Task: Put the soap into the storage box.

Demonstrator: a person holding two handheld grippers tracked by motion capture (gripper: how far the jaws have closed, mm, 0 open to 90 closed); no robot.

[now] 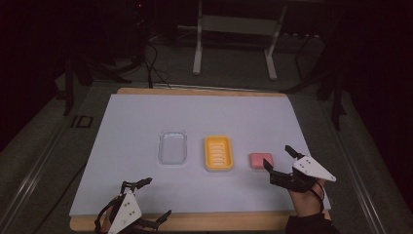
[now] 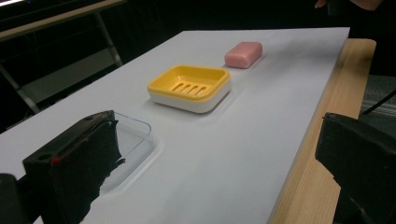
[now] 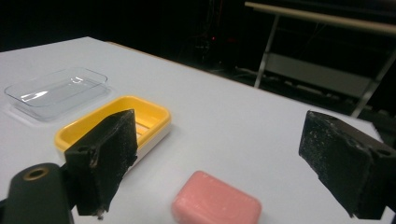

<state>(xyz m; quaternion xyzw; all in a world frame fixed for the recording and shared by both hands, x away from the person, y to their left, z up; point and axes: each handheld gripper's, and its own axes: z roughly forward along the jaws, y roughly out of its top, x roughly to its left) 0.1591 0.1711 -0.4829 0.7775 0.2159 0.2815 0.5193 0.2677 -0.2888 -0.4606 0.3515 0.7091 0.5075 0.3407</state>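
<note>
A pink bar of soap (image 1: 261, 160) (image 2: 243, 54) (image 3: 216, 204) lies on the white table cover, right of a yellow soap dish (image 1: 218, 153) (image 2: 190, 87) (image 3: 116, 122) with a slotted bottom. A clear plastic lid (image 1: 173, 146) (image 2: 130, 144) (image 3: 56, 91) lies left of the dish. My right gripper (image 1: 279, 157) (image 3: 224, 163) stands open just right of the soap, jaws wide on either side of it without touching. My left gripper (image 1: 157, 200) (image 2: 210, 163) is open at the table's near left edge, nothing between its jaws.
The white cover (image 1: 204, 117) lies on a wooden board (image 1: 195, 222) (image 2: 327, 140) whose edge shows at the front. A metal frame (image 1: 234, 29) stands on the floor beyond the table. Dark surroundings on all sides.
</note>
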